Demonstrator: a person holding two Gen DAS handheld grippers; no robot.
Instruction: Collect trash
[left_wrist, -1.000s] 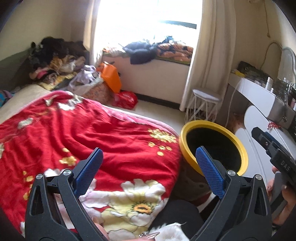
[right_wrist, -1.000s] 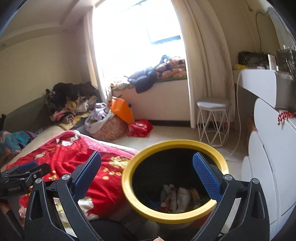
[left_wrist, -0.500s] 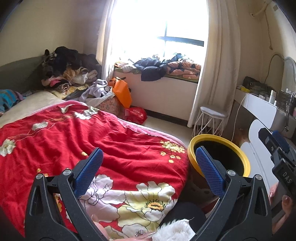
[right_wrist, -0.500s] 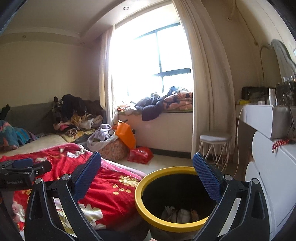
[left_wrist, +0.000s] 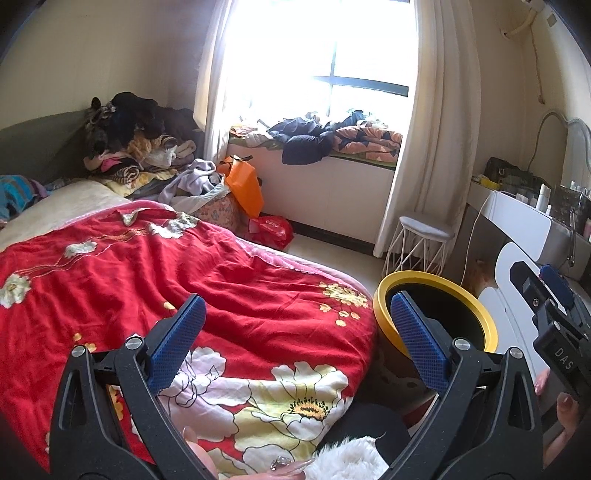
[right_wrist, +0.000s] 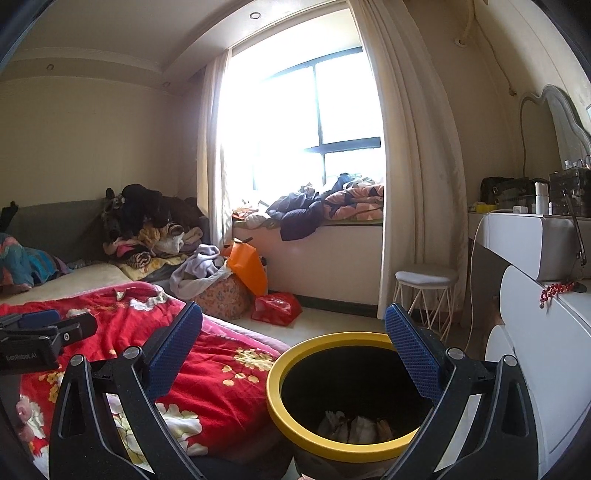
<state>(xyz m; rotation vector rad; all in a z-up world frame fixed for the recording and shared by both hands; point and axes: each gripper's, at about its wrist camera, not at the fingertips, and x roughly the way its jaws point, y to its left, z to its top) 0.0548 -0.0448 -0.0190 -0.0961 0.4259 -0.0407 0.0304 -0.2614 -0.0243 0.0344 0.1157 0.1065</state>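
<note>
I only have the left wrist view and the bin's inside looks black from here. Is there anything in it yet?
Observer: Yes. The right wrist view looks down into the bin, and crumpled paper scraps lie at the bottom.
Operator: Is the right tool carrying anything? I see just its side.
Observer: No. The right tool is open, with nothing between its fingers.
Operator: Where is it relative to the bin?
Observer: Above the near side of the rim; its right finger overlaps the bin's opening and its left finger is over the red blanket.
</note>
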